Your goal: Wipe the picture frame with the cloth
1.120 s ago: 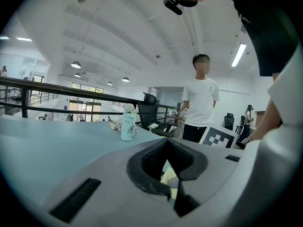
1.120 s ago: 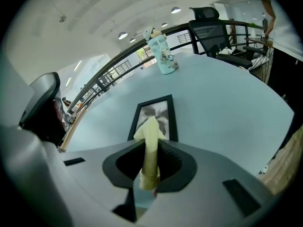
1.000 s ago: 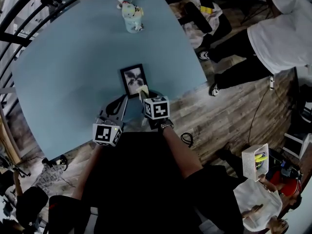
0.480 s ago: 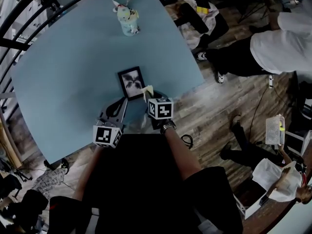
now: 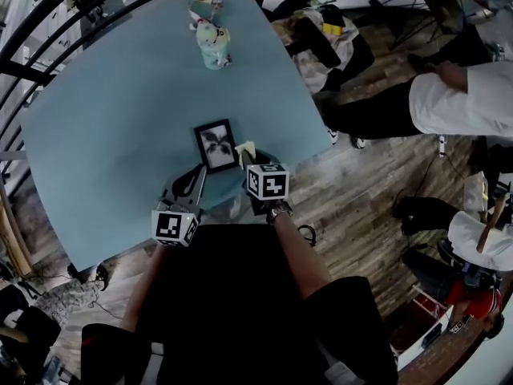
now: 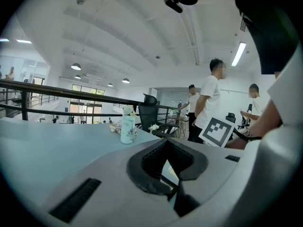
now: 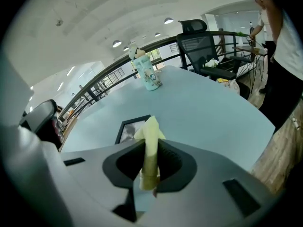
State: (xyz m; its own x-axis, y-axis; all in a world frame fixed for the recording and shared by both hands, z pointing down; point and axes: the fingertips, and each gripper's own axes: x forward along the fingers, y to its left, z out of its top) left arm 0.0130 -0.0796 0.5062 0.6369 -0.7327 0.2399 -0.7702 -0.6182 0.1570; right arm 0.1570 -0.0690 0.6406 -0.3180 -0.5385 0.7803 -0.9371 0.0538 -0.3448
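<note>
A small black picture frame (image 5: 216, 145) with a pale print lies flat on the light blue table (image 5: 112, 119), near its front edge. My right gripper (image 5: 246, 160) is shut on a folded yellow cloth (image 5: 244, 150), whose tip sits at the frame's right edge. In the right gripper view the cloth (image 7: 150, 141) stands up between the pads of the right gripper (image 7: 151, 148), with the frame (image 7: 129, 129) just beyond. My left gripper (image 5: 195, 181) hovers at the frame's near left corner. In the left gripper view, the left gripper (image 6: 166, 148) holds nothing, its jaws closed together.
A pale patterned bottle (image 5: 212, 42) stands at the table's far side, with a small item (image 5: 204, 2) behind it. A black railing (image 5: 48, 30) runs along the left. To the right are people (image 5: 457, 103) on the wooden floor and a black office chair (image 7: 199, 44).
The cloth tip has shifted from the frame's lower right corner to its right edge. The left gripper has barely moved. People on the right have walked about.
</note>
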